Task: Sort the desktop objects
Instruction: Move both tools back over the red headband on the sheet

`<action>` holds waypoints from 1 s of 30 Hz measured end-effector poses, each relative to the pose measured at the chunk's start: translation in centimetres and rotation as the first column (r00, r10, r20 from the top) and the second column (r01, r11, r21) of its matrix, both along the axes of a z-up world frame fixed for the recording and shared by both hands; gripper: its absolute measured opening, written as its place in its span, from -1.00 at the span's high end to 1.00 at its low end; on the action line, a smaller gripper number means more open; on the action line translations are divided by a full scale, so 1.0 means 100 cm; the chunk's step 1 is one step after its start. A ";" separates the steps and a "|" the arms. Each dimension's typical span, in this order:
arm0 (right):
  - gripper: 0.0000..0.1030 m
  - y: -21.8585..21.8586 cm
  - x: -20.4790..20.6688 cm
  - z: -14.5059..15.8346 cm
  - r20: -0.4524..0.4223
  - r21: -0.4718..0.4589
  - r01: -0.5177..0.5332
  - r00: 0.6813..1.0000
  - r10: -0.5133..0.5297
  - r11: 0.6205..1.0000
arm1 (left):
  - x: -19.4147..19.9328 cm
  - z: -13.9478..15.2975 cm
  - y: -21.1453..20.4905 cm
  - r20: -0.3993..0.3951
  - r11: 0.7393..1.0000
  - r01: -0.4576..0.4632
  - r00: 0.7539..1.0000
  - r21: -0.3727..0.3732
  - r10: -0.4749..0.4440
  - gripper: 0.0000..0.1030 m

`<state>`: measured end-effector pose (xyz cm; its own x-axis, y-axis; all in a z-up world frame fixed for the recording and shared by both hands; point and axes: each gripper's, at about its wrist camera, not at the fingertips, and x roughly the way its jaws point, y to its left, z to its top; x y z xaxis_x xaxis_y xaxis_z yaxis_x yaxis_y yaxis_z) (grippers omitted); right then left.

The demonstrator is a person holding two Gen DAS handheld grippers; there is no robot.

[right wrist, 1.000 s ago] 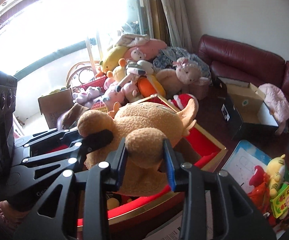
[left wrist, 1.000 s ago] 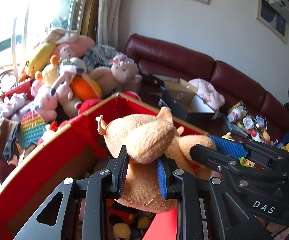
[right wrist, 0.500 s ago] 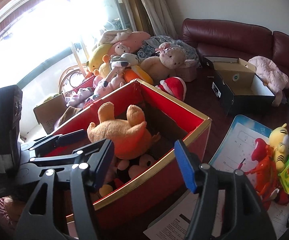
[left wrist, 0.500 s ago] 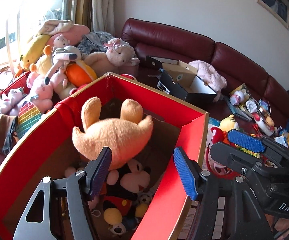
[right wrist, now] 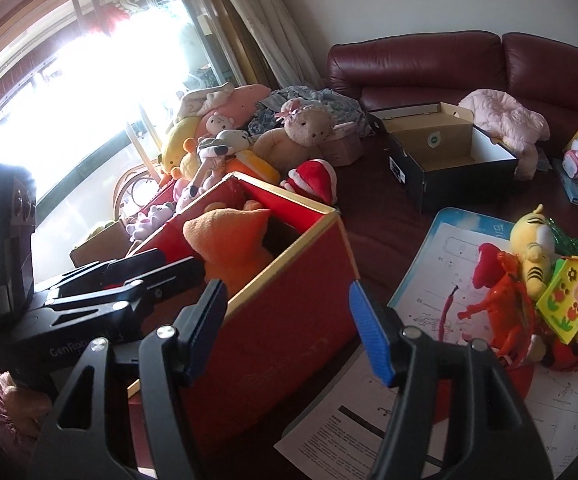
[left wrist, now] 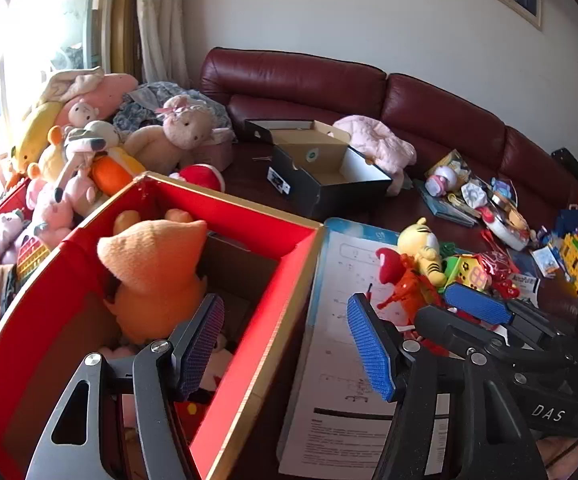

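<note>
The orange plush toy (left wrist: 157,276) sits inside the red box (left wrist: 277,312), standing upright, its long axis vertical and pointed top toward the box's far wall. The left hand-held gripper (left wrist: 285,336) hangs over the box's near rim, jaws spread wide and empty. The right hand-held gripper (right wrist: 285,324), just outside the box, gapes equally wide, holding nothing.

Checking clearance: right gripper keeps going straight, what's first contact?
Probably the red box: its near gold-edged corner sits right between the open right gripper fingers. Depth is unclear, but nothing shows in front of it.
</note>
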<state>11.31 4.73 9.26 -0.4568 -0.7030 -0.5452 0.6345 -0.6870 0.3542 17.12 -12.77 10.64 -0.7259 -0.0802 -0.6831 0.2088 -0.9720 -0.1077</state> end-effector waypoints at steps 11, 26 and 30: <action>-0.30 0.153 -0.017 -0.084 0.213 -0.008 0.297 0.933 -0.289 0.955 | -0.048 -0.051 0.075 0.147 0.989 0.149 0.978 -0.007 -0.147 -0.26; -0.33 0.195 -0.038 -0.166 0.362 0.125 0.406 0.831 -0.423 0.905 | -0.103 -0.175 0.110 0.367 0.975 0.221 0.904 0.034 -0.218 -0.26; -0.33 0.187 -0.052 -0.181 0.385 0.139 0.388 0.826 -0.411 0.911 | -0.124 -0.196 0.099 0.398 0.980 0.189 0.895 0.069 -0.201 -0.26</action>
